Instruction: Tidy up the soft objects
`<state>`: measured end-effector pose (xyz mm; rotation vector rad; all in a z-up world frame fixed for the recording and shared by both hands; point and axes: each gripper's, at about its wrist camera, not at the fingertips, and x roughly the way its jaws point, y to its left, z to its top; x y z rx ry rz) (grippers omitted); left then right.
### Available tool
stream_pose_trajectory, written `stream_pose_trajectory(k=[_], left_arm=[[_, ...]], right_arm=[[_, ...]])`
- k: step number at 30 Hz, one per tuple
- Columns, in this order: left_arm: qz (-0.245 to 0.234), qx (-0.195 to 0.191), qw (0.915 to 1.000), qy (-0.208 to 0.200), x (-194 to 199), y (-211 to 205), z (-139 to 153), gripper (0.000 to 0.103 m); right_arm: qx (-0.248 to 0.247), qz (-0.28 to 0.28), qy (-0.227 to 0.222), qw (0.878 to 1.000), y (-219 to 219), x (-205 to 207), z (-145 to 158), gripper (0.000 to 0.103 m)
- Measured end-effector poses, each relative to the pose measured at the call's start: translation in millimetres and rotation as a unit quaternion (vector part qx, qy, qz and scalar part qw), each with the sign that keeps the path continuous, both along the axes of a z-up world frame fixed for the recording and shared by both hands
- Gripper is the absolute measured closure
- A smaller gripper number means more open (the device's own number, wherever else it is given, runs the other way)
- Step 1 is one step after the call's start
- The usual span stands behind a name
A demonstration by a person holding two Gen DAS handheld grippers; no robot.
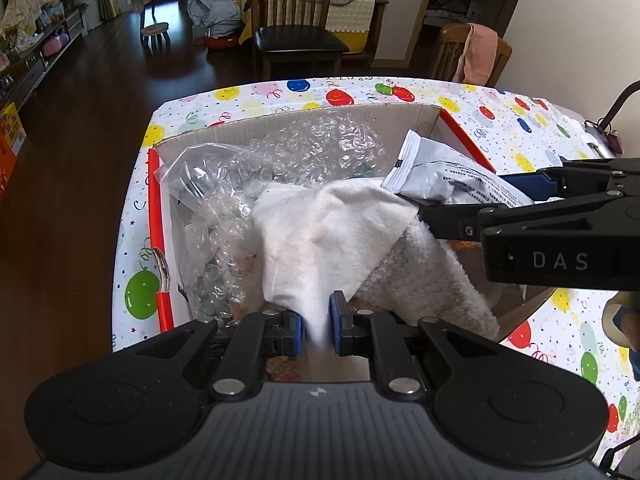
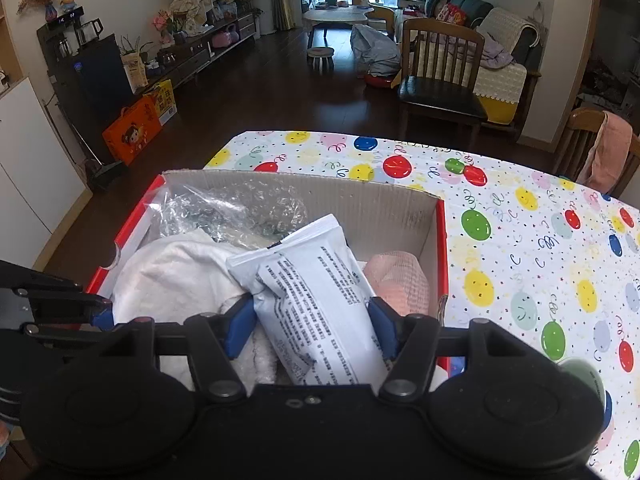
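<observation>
An open cardboard box [image 1: 320, 120] with red flaps stands on the balloon-print table [image 2: 520, 240]. My left gripper [image 1: 316, 324] is shut on a white cloth [image 1: 328, 232], which drapes over a fluffy white towel [image 1: 420, 280] in the box. My right gripper [image 2: 312, 324] is shut on a white printed packet [image 2: 316, 288] and holds it over the box's right half. In the left wrist view the right gripper [image 1: 480, 196] comes in from the right with the packet [image 1: 448, 176]. A pink cloth [image 2: 400, 280] lies in the box's near right corner.
Bubble wrap [image 1: 312, 144] and a clear plastic bag [image 1: 188, 172] fill the far and left parts of the box. Wooden chairs [image 2: 440, 80] stand beyond the table's far edge. The tablecloth to the right of the box is bare.
</observation>
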<state>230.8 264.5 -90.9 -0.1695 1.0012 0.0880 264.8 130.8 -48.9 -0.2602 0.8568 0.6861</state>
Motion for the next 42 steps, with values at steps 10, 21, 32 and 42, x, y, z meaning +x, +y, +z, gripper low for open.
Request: stream_pose_trajectory(k=[10,21,32,42], left_arm=[[0.012,-0.021,0.9997,0.005,-3.7,7.6,-1.0,0.086],[0.007,0.000,0.9997,-0.023,-19.7,1.8,14.8,0.022],[0.002,0.022,0.9949,-0.099,-54.9,-15.4,62.7,0.022],[-0.003,0.043,0.9864,-0.158,-89.4,-42.7,102.6,0.018]], right_arm=[[0.008,0.002,0.001,1.000,-2.4,1.6,3.2,0.038],[0.029,0.017,-0.021,0.999,-16.2,-12.9,24.0,0.024],[0.091,0.047,-0.056,0.993,-55.0,-51.6,65.7,0.016],[0.162,0.066,-0.097,0.980,-100.2,-90.1,91.6,0.007]])
